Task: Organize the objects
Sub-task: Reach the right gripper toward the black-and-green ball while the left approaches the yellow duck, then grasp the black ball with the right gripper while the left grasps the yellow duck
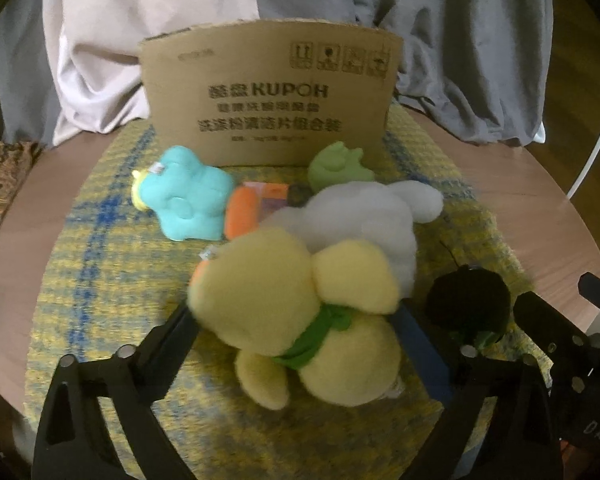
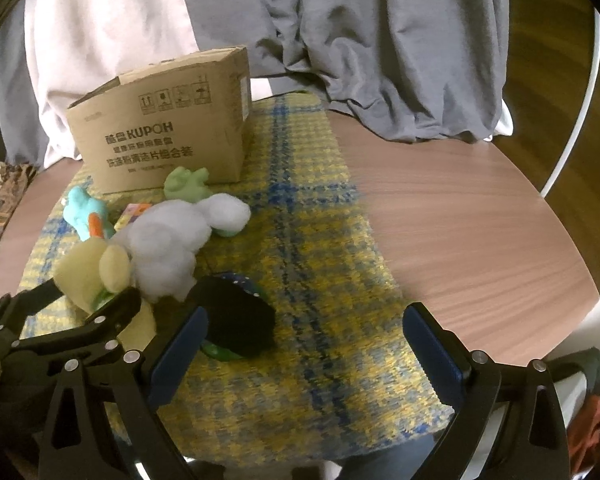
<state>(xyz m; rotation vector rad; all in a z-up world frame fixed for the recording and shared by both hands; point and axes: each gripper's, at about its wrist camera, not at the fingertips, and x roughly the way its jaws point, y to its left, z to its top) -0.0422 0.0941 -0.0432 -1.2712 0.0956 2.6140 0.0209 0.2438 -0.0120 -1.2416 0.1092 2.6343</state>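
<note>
A yellow plush toy with a green scarf (image 1: 300, 320) lies on the yellow-and-blue cloth (image 1: 100, 280) between the fingers of my left gripper (image 1: 300, 332), which close around it. The toy also shows in the right wrist view (image 2: 96, 272). A white plush (image 1: 364, 216) lies against it, also seen from the right (image 2: 168, 248). A black toy (image 1: 468, 300) sits to the right; in the right wrist view the black toy (image 2: 236, 316) lies beside the left finger of my open, empty right gripper (image 2: 304, 336). A cardboard box (image 1: 268, 96) stands behind.
A turquoise plush (image 1: 188, 200), an orange piece (image 1: 240, 212), a green plush (image 1: 340, 164) and a colourful small box (image 1: 272, 200) lie before the cardboard box. The round wooden table (image 2: 460, 220) extends right. Grey and white fabric (image 2: 380, 40) hangs behind.
</note>
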